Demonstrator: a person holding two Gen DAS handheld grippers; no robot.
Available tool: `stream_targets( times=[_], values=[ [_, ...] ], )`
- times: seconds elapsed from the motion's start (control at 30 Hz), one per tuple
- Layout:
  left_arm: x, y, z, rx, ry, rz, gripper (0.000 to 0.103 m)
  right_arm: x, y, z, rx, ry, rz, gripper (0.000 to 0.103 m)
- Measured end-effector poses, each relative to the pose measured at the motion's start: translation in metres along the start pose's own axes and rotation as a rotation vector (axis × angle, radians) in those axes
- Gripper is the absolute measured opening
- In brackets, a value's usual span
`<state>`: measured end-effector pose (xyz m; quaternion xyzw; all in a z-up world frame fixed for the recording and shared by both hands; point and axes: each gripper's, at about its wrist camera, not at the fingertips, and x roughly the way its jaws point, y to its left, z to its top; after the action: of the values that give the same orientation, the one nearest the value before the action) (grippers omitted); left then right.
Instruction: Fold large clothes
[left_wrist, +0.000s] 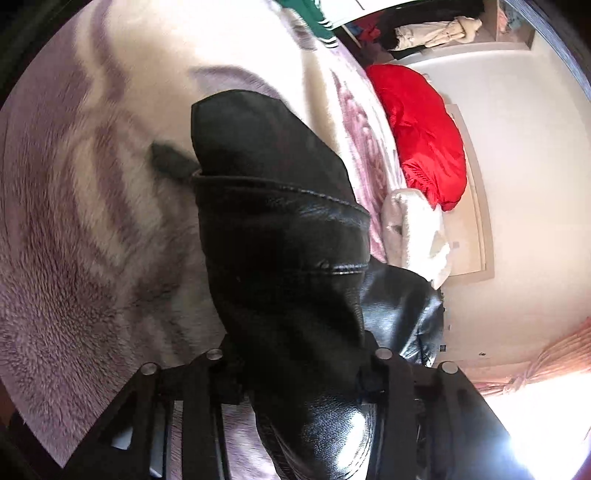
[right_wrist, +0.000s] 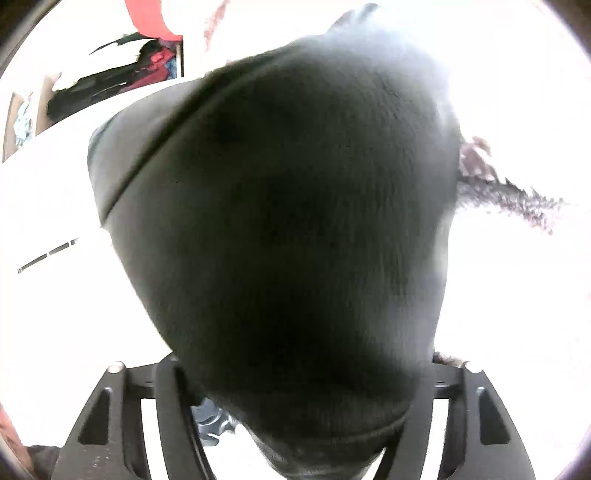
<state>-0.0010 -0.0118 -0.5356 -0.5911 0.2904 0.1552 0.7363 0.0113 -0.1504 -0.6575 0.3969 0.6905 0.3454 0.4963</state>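
A black leather jacket hangs in front of my left gripper, which is shut on its stitched edge and holds it above the bed. In the right wrist view the same black jacket fills most of the frame, showing its dull fabric lining. My right gripper is shut on it. The fingertips of both grippers are hidden by the jacket. The right view is strongly overexposed around the garment.
A fuzzy white and mauve blanket covers the bed under the jacket. A red garment and a white bundle lie at the bed's right edge. An open closet with clothes stands beyond. A pink curtain hangs at right.
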Motion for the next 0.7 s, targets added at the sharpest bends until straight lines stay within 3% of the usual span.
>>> stream_targets(
  times=[0.17, 0.23, 0.4, 0.57, 0.7],
  values=[
    [-0.005, -0.058, 0.012, 0.041, -0.018, -0.007, 0.034, -0.007, 0.046, -0.004, -0.050, -0.020, 0.020, 0.053],
    [-0.015, -0.065, 0.018, 0.059, -0.029, -0.012, 0.034, -0.010, 0.065, -0.002, -0.070, -0.029, 0.027, 0.052],
    [-0.011, -0.127, 0.040, 0.088, -0.056, -0.066, 0.034, -0.023, 0.120, 0.019, -0.105, -0.053, 0.062, 0.051],
    [0.046, -0.195, 0.089, 0.097, -0.053, -0.163, 0.034, -0.036, 0.182, 0.064, -0.154, -0.126, 0.066, 0.051],
    [0.102, -0.224, 0.115, 0.079, -0.042, -0.239, 0.034, -0.066, 0.224, 0.132, -0.199, -0.200, 0.037, 0.051]
  ],
)
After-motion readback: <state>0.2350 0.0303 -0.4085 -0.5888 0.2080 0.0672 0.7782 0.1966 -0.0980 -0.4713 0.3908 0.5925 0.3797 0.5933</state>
